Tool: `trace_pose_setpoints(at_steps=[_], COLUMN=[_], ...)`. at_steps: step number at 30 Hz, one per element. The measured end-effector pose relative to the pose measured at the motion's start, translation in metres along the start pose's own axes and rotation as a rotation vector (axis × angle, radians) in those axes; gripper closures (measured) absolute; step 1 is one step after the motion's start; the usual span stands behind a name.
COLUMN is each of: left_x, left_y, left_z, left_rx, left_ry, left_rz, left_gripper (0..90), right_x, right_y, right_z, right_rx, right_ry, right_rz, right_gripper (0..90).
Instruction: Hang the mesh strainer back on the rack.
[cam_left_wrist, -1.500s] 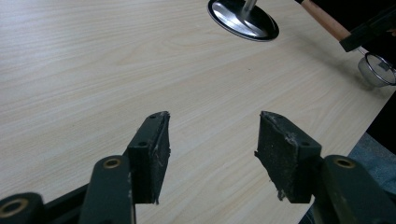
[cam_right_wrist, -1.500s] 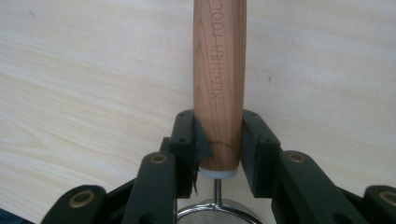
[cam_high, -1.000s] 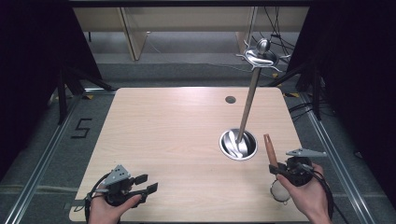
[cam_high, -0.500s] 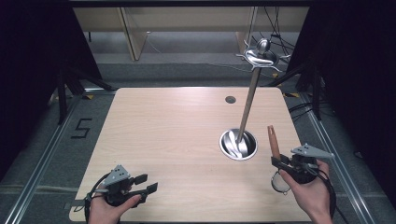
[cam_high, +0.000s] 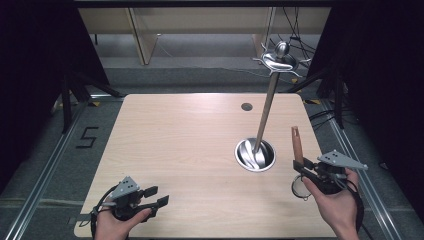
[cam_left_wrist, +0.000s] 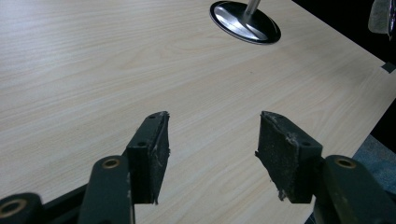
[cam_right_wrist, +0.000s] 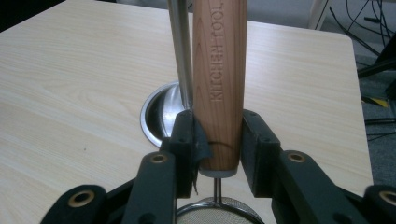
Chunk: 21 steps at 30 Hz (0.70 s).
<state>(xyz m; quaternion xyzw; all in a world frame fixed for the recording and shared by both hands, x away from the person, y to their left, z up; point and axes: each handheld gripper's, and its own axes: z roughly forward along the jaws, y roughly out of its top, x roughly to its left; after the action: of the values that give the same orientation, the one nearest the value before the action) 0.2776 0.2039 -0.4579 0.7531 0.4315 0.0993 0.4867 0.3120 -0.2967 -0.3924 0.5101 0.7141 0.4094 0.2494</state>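
At right edge of the surface (cam_high: 190, 135), a strainer (cam_right_wrist: 219, 93) is being held handle-up by the right gripper (cam_high: 312, 172) jaws beside the stand (cam_high: 255, 155); hanging is still pending. Left gripper (cam_high: 150, 197) jaws are idling open, empty.

the strainer handle (cam_right_wrist: 218, 88) between the black pads of the right gripper (cam_right_wrist: 218, 140) is reddish-brown wood — fine grain, pressed lettering. below it, silver mesh (cam_right_wrist: 219, 212). beyond it, a shiny chrome stand (cam_high: 256, 154) on the pale, streaky-grained table (cam_high: 180, 145) — left gripper (cam_left_wrist: 211, 144) black too.
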Motion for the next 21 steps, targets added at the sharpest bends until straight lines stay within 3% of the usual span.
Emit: trace_pose_setpoints(at_steps=[2,6,7,10,12,18,21], left_x=[0.000,0.000,0.000,0.000,-0.001,0.000,0.000], left_y=[0.000,0.000,0.000,0.000,0.000,0.000,0.000], left_z=[0.000,0.000,0.001,0.001,0.002,0.001,0.001], left_rx=[0.000,-0.002,-0.004,-0.004,-0.009,-0.006,-0.005], left_ry=[0.000,-0.002,-0.003,-0.003,-0.001,-0.002,0.004], left_rz=[0.000,-0.001,-0.003,-0.006,-0.013,-0.005,-0.003], left_gripper=[42.7,42.6,42.5,42.5,42.5,42.5,42.5], right_x=[0.002,0.001,-0.002,0.002,0.000,0.004,0.002], right_y=[0.001,0.005,0.007,0.009,0.012,0.016,0.017], right_z=[-0.002,-0.003,-0.003,-0.005,-0.005,-0.007,-0.008], right_rx=[-0.015,-0.023,-0.044,-0.050,-0.068,-0.087,-0.093], right_ry=[-0.001,-0.001,0.008,-0.005,0.001,0.004,0.007], right_rz=[0.019,0.012,-0.024,0.004,-0.017,0.017,0.000], right_gripper=[69.5,69.5,69.5,69.5,69.5,69.4,69.5])
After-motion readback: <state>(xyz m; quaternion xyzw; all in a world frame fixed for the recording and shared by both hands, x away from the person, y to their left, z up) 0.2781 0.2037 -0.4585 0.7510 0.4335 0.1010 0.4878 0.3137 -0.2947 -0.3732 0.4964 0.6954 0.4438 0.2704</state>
